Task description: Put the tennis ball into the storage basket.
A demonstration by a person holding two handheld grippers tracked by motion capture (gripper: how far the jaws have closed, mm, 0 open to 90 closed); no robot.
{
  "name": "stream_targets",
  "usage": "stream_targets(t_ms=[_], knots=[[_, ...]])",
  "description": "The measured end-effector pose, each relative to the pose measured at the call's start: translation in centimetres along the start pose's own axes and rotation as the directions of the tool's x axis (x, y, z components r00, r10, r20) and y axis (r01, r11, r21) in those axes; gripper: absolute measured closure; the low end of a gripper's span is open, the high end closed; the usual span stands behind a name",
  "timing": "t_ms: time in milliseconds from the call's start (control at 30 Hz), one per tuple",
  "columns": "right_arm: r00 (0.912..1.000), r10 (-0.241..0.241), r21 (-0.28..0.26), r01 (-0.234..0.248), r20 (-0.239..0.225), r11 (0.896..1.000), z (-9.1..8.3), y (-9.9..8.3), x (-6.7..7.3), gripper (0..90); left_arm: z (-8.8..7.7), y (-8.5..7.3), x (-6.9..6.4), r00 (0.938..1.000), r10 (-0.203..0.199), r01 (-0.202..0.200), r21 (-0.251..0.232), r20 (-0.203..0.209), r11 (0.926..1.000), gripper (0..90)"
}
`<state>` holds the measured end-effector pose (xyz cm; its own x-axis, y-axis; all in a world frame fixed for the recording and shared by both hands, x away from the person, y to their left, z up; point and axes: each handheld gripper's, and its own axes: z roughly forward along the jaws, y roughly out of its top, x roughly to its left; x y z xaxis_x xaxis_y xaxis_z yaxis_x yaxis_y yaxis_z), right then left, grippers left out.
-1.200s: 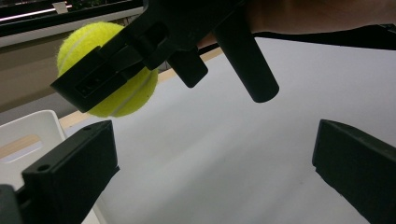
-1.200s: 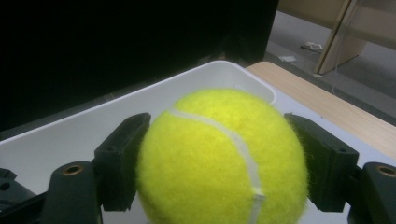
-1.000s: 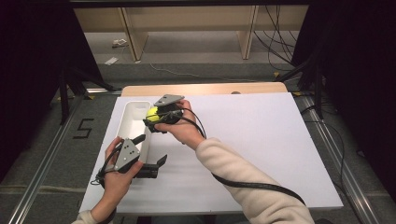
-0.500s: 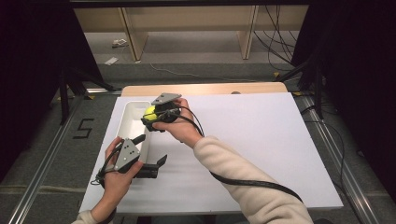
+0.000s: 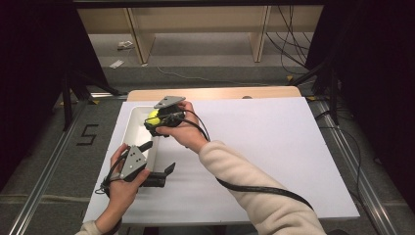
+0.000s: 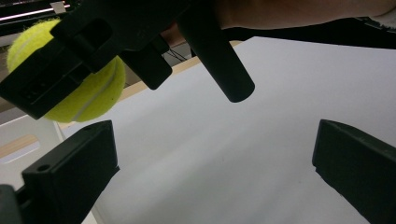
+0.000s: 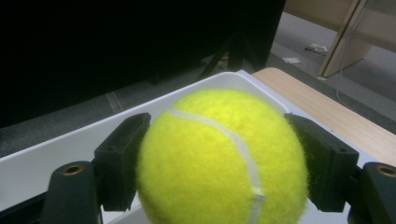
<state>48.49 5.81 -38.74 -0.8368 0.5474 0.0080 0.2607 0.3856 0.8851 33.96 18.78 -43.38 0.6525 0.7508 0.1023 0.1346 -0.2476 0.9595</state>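
Note:
My right gripper (image 5: 151, 122) is shut on a yellow tennis ball (image 5: 153, 116) and holds it in the air over the far end of a white tray (image 5: 128, 128). In the right gripper view the ball (image 7: 219, 158) sits pressed between both black pads, with the tray's rim (image 7: 56, 149) behind it. My left gripper (image 5: 159, 157) rests low at the tray's near right side, open with nothing between its fingers. The left gripper view looks up past its wide-apart jaws at the ball (image 6: 100, 93) in the other gripper.
A white sheet (image 5: 274, 147) covers the table, with a strip of bare wood (image 5: 220, 93) along its far edge. A black cable (image 5: 259, 188) trails from the right gripper along the sleeve. Dark curtains and metal rails flank both sides.
The right gripper with the ball has drifted slightly left over the tray. The left gripper has stayed in place.

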Motion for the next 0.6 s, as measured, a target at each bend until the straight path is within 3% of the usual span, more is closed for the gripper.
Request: stream_targets(t_ms=[600], knots=[[0.9999,-0.01,0.012,0.01,-0.006,1.0,0.65,0.78,0.08,26.5,0.02,-0.03,-0.01,1.0,0.003,-0.003,0.001,0.003,1.0,0.0]])
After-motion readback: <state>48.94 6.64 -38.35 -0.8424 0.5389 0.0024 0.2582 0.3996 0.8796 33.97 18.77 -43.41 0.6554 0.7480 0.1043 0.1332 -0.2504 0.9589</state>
